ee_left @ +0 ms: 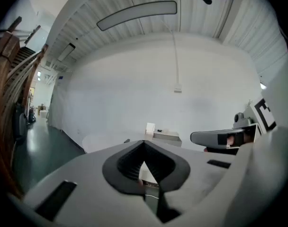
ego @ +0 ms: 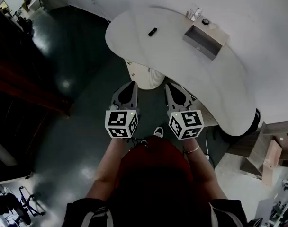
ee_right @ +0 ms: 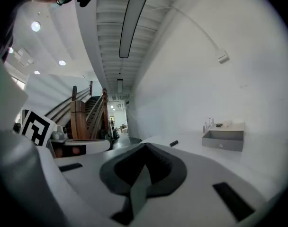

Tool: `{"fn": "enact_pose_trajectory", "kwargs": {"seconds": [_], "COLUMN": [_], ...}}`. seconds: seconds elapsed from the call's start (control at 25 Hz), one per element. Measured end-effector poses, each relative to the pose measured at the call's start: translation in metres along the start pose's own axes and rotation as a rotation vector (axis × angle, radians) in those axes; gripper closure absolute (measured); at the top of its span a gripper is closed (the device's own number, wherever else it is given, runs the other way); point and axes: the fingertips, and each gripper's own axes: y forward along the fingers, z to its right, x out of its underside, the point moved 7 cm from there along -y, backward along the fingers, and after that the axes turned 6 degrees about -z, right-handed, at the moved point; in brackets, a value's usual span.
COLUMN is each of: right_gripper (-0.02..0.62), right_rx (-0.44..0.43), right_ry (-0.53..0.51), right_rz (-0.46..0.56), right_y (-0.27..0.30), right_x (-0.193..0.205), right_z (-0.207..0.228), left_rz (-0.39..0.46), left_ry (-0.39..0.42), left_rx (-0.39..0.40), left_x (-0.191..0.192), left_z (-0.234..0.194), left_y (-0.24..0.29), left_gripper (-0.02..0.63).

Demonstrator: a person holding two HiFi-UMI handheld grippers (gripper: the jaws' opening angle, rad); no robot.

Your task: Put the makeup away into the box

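Both my hand-held grippers are closed on nothing: the left hand-held gripper [ego: 131,85] and the right hand-held gripper [ego: 170,86] hang side by side over the dark floor [ego: 73,60], short of the desk [ego: 182,65].

The makeup lies well apart from me. A small dark stick [ego: 152,31] rests alone on the desk top, away from the box [ego: 200,44]. Clear little bottles [ego: 193,14] and a round dark piece [ego: 205,21] sit just behind the box.

What I judge risky: the stick looks round and slim, so a nudge from a closed jaw could roll it across the smooth top and off the curved edge. The bottles stand upright close together; reaching over the box could tip them. I would need to open the jaws before arriving.

The desk is matt white, rounded, on a ribbed pillar [ego: 146,74]. The box is grey, straight-walled, open-topped. The floor is glossy.
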Motion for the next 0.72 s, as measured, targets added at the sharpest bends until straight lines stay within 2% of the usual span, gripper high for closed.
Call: {"fn": "enact_pose_trajectory", "kwargs": {"seconds": [0.4, 0.72], "right_gripper": [0.581, 0.580], "right_rx": [-0.003, -0.004], "right_ry": [0.042, 0.015], "right_rz": [0.010, 0.024], "right_y": [0.026, 0.039], "right_x": [-0.011, -0.020], "right_z": [0.040, 0.073], "left_rz": [-0.020, -0.039], "left_ry": [-0.015, -0.006], "left_rx": [0.020, -0.002], "left_x": [-0.007, -0.016], "left_z": [0.000, 0.005], "left_y": [0.049, 0.084], "left_gripper": [0.584, 0.584]}}
